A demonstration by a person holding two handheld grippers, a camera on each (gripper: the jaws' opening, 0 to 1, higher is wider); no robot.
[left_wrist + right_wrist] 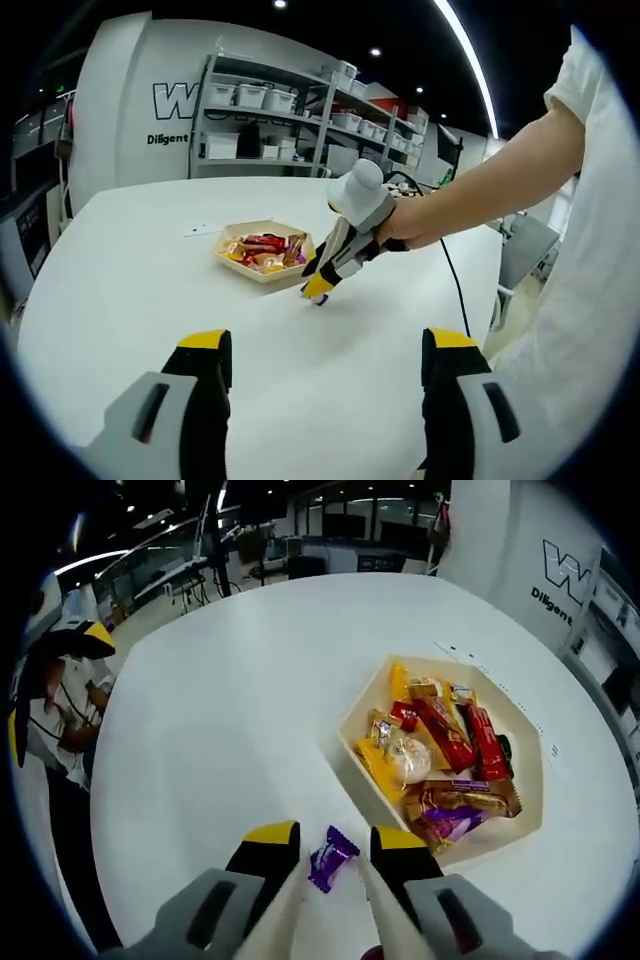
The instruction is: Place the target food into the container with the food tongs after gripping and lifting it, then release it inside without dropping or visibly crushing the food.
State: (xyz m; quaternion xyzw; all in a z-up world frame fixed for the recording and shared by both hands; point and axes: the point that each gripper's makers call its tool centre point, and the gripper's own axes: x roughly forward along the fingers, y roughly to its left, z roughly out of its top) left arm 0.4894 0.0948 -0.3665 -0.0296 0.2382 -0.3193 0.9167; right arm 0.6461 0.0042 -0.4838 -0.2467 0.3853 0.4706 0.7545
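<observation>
Your right tool (335, 852) has a purple-wrapped candy (331, 858) lying between its narrowly parted jaws on the white table (220, 730), just beside the cream tray (362, 770) of mixed wrapped snacks; whether the jaws actually pinch it, you cannot tell. Your left tool (327, 352) hangs wide apart above bare table, well back from the tray (262, 274).
</observation>
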